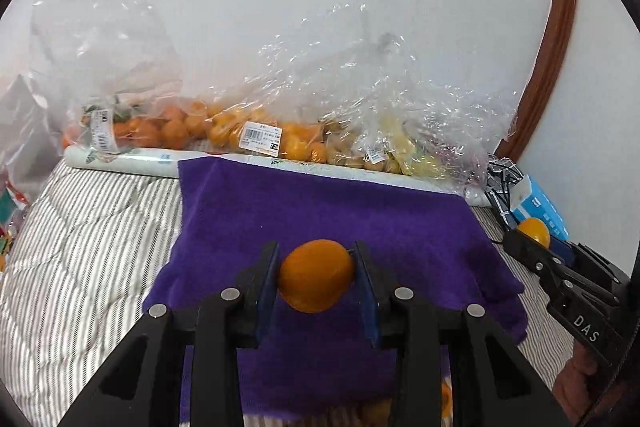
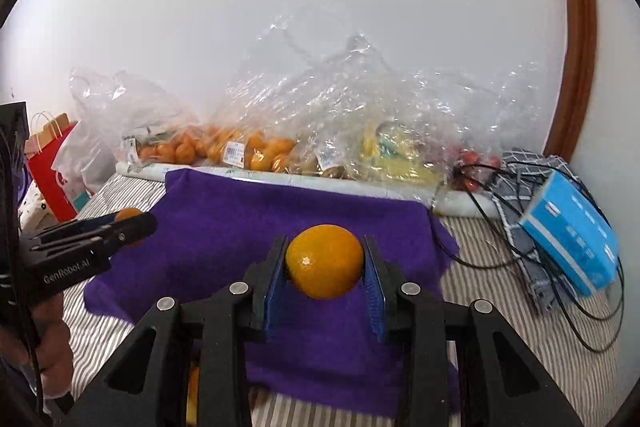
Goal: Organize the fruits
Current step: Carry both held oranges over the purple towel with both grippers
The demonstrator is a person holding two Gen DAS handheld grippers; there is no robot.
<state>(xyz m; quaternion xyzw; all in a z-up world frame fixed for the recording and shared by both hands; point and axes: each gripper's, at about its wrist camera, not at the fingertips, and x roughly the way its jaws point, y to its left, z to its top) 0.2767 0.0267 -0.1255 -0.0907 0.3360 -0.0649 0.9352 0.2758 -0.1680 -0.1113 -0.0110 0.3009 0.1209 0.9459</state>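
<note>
My left gripper point(image 1: 316, 277) is shut on an orange point(image 1: 316, 275), held above a purple cloth point(image 1: 320, 211). My right gripper point(image 2: 325, 263) is shut on a second, brighter orange point(image 2: 325, 261) over the same purple cloth point(image 2: 248, 215). In the left wrist view the right gripper point(image 1: 536, 241) shows at the right edge with its orange point(image 1: 534, 230). The right wrist view has the left gripper point(image 2: 136, 223) at its left edge, its orange point(image 2: 129, 214) peeking out. Clear plastic bags of oranges point(image 1: 224, 131) and yellow fruit point(image 1: 404, 147) lie along the wall.
The cloth lies on a striped bedspread point(image 1: 88, 227). A blue box point(image 2: 572, 239), black cables point(image 2: 592, 307) and a checked cloth point(image 2: 520, 167) sit at the right. A red paper bag point(image 2: 52, 171) stands at the left. More oranges point(image 1: 376, 413) peek out near the cloth's front edge.
</note>
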